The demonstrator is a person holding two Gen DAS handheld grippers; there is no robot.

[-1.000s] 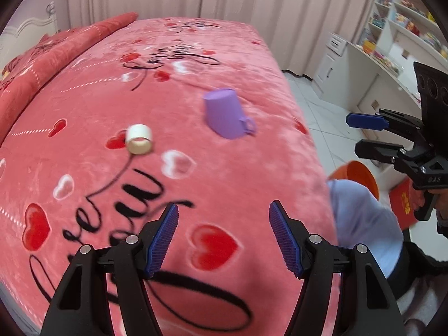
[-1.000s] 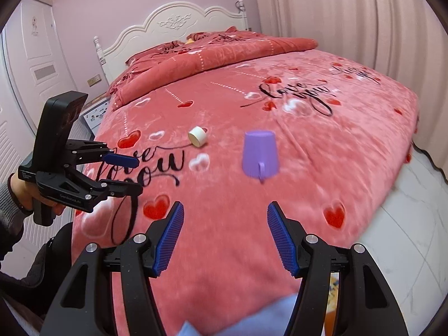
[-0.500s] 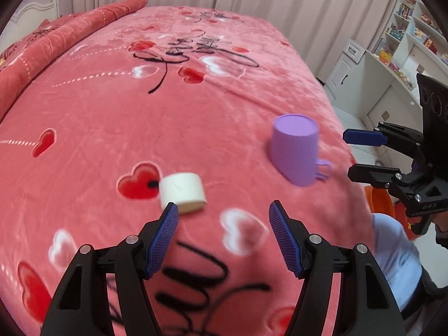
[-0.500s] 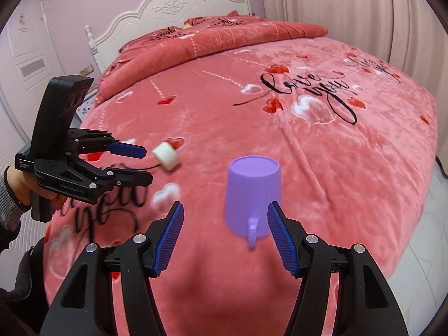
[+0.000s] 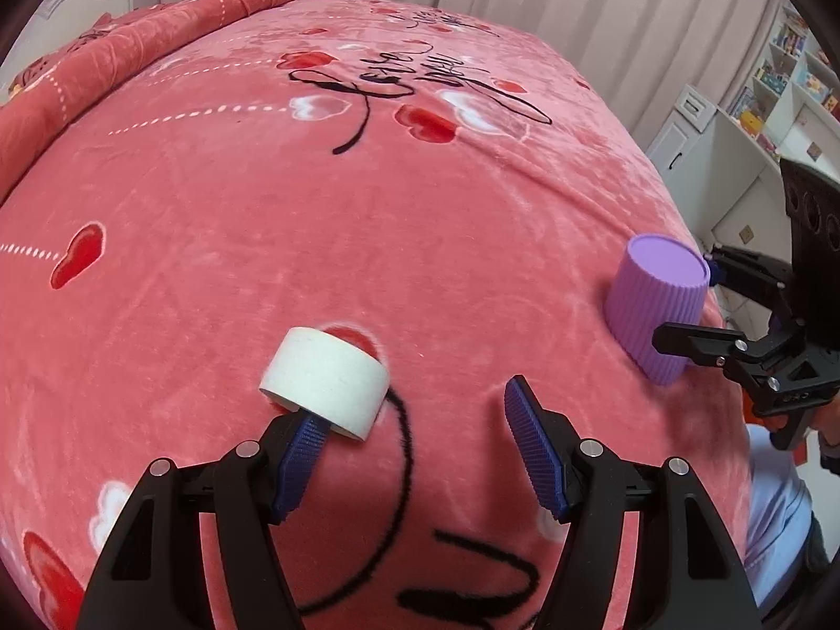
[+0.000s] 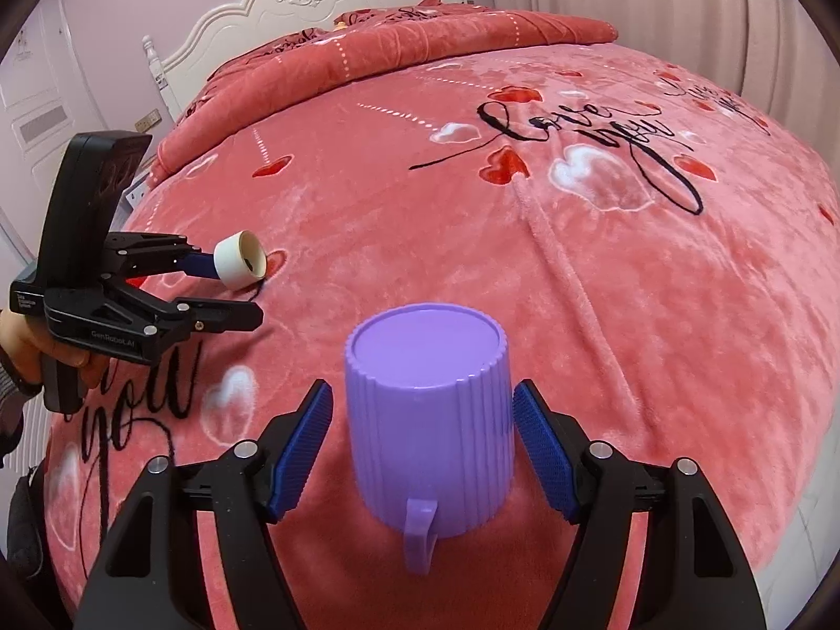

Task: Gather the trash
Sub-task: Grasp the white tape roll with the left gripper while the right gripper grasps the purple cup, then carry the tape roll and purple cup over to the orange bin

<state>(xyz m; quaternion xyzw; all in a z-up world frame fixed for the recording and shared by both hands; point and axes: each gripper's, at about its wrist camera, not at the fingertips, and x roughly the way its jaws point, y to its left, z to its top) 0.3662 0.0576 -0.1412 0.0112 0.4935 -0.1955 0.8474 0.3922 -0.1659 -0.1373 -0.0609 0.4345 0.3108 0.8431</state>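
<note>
Nothing collected yet: tape roll & purple cup both on bed. Left gripper wide beside roll; right gripper wide astride cup, no contact.

cup: upside down on the bed, between the right hand-held gripper jaws
tape roll: on the bed, left of the cup, at the left hand-held gripper

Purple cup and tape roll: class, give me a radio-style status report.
Right gripper open, straddling upside-down purple cup. Left gripper open, one finger at white tape roll. Nothing in the way.
</note>
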